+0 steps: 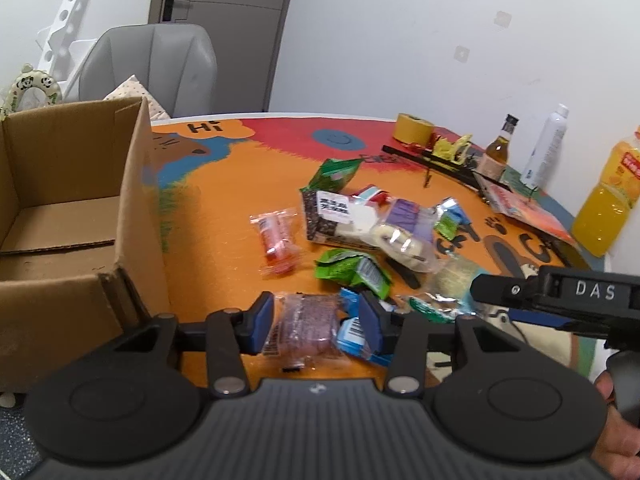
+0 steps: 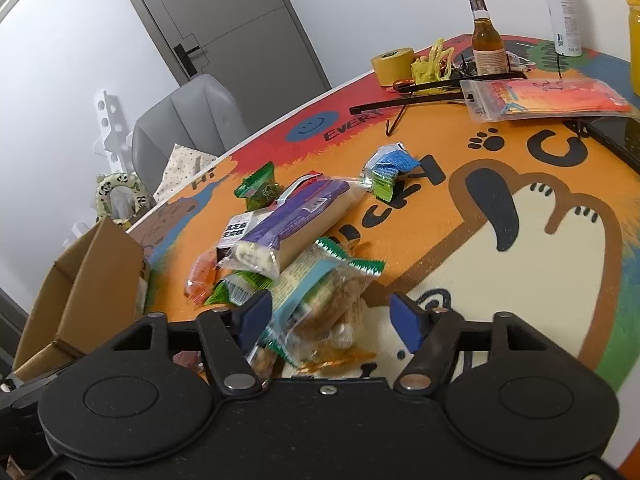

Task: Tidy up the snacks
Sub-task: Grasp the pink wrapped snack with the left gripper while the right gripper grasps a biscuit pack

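surface: table (image 1: 224,216), cartoon print | left of left tool: box (image 1: 72,216) | ahead: snack pile (image 1: 372,232), red packet (image 1: 276,240) | far right: tape (image 1: 412,128), bottles (image 1: 498,148), juice (image 1: 608,200), orange pouch (image 2: 548,98)

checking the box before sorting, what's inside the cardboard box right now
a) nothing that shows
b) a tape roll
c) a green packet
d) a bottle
a: in the left wrist view the cardboard box shows only bare floor, though its near corner is hidden; the snacks lie on the table.
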